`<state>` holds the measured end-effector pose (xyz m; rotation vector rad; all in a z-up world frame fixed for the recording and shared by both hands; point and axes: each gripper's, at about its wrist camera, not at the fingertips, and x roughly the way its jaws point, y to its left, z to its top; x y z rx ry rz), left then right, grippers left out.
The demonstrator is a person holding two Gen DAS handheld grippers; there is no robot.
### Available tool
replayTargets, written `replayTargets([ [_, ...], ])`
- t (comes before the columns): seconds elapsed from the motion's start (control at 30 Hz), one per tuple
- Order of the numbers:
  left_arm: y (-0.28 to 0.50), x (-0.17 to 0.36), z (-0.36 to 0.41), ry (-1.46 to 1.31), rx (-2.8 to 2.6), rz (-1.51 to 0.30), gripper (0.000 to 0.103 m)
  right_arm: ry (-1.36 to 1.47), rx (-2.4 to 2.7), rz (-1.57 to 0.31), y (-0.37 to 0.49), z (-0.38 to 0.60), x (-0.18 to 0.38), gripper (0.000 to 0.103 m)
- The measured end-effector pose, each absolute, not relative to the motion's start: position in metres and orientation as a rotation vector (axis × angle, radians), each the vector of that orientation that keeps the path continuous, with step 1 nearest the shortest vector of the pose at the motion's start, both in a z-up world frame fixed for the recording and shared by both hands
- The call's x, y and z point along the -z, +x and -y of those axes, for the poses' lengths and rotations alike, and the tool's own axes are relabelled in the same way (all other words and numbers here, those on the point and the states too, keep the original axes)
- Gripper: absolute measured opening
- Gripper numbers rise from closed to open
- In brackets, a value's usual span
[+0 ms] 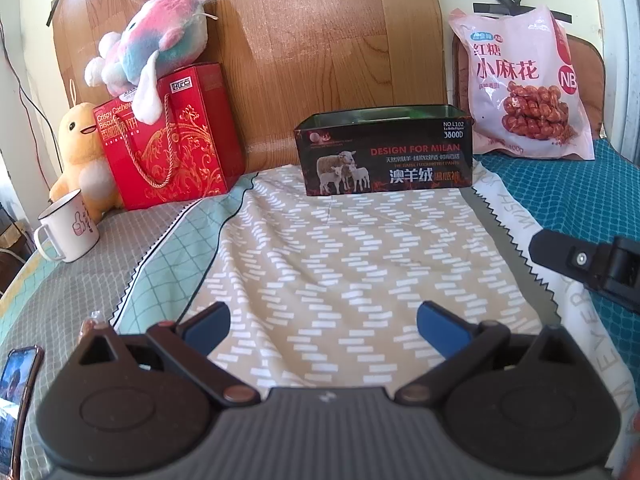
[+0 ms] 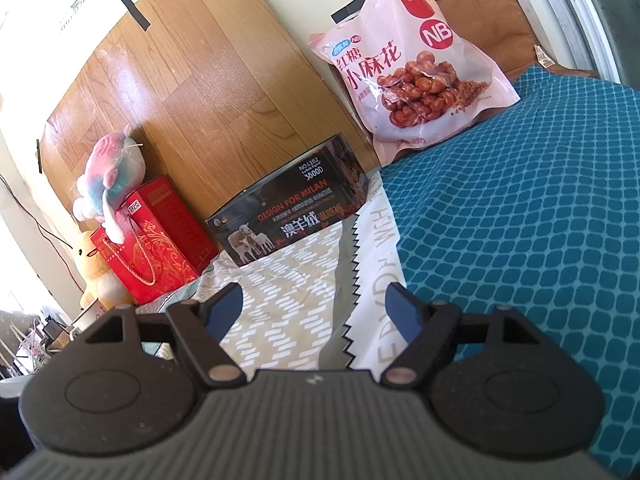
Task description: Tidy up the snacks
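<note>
Left gripper (image 1: 323,322) and right gripper (image 2: 314,308) are held wide apart, nothing gripped, above the patterned cloth (image 1: 340,264). Farther back, an open-topped tin (image 1: 384,152) is set on the cloth. A pink snack bag (image 1: 524,84) is propped behind on the blue mat (image 2: 520,220), right of the tin.

phone (image 1: 18,396) cut by the left edge; black box's (image 1: 384,152) inside hidden.

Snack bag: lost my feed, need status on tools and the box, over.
Left tool open, empty. Right tool open, empty. Pink snack bag leaning upright at back, untouched; black tin box open-topped beside it. Nothing blocking.
</note>
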<state>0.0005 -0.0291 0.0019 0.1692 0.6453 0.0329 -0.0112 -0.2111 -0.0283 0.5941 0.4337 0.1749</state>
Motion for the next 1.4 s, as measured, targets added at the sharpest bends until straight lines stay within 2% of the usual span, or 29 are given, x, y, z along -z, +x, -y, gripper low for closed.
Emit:
replayTargets([
  [1.4, 0.0012, -0.0007, 0.0249, 0.141, -0.009, -0.666, 0.103, 0.595, -0.176, -0.436, -0.0106, 0.2119, 0.0288, 0.081],
])
